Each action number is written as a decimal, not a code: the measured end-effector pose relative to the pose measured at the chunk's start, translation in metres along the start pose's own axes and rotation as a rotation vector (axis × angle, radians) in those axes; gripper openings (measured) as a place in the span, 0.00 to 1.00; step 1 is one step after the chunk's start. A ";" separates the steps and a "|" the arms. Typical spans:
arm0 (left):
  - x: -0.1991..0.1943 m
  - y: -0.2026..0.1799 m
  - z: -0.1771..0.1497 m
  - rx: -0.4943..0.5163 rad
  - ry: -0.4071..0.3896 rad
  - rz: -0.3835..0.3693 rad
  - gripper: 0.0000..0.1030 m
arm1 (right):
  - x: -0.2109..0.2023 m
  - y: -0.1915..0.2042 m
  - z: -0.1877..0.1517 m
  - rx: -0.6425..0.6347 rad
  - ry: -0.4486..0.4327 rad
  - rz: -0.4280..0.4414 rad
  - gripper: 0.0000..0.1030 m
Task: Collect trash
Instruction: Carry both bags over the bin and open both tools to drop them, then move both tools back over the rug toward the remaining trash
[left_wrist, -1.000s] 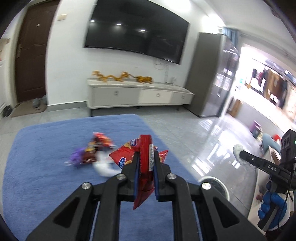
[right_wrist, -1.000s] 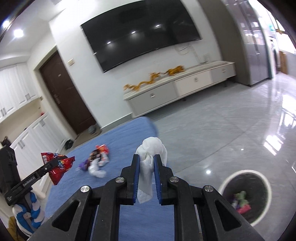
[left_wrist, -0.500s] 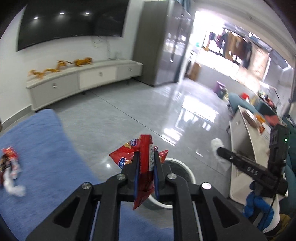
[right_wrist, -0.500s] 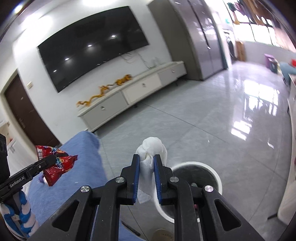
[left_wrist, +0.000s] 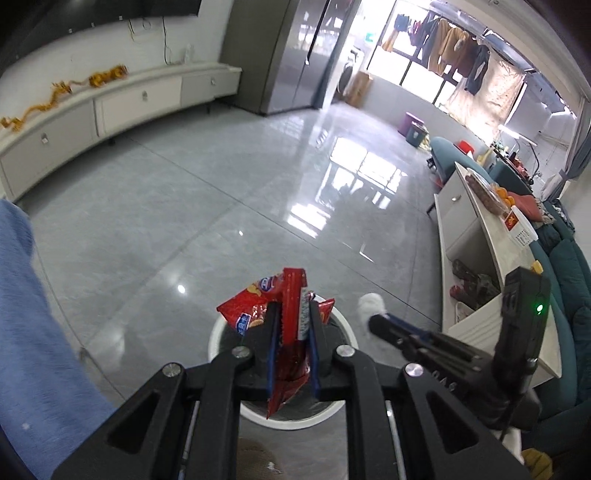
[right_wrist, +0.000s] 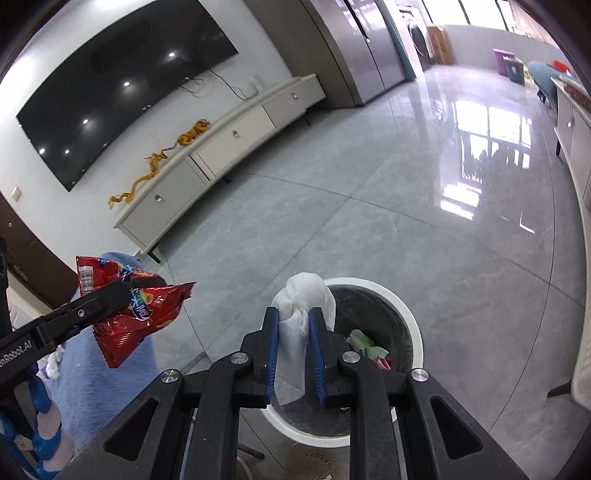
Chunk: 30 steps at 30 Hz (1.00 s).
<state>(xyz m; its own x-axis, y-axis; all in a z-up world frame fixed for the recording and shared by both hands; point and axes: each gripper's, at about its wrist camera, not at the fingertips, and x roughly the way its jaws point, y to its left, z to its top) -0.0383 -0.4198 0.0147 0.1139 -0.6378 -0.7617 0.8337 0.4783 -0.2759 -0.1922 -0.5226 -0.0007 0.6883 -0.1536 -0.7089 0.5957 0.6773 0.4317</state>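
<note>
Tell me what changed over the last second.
Both grippers swung away from the blue rug to above the white-rimmed bin. The right gripper, jaws opening, still has the white tissue between them. Unchanged: the left gripper still clamps the red snack wrapper.

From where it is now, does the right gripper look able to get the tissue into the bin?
Probably yes. The right gripper, its jaws opening around the white tissue, hangs over the white-rimmed bin, whose mouth is uncovered. The left gripper with its red wrapper sits off to the side.
</note>
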 end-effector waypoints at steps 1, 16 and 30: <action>0.007 0.000 0.001 -0.009 0.012 -0.011 0.19 | 0.003 -0.002 -0.001 0.007 0.005 -0.008 0.19; -0.004 -0.004 0.001 -0.009 -0.030 0.078 0.53 | -0.009 -0.006 -0.005 0.027 -0.017 -0.053 0.33; -0.088 -0.008 -0.020 0.001 -0.174 0.241 0.53 | -0.049 0.033 -0.006 -0.048 -0.081 -0.051 0.41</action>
<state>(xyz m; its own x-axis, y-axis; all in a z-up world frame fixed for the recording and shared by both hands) -0.0663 -0.3554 0.0720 0.3999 -0.5996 -0.6932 0.7716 0.6285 -0.0985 -0.2092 -0.4888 0.0450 0.6897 -0.2456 -0.6811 0.6120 0.7004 0.3672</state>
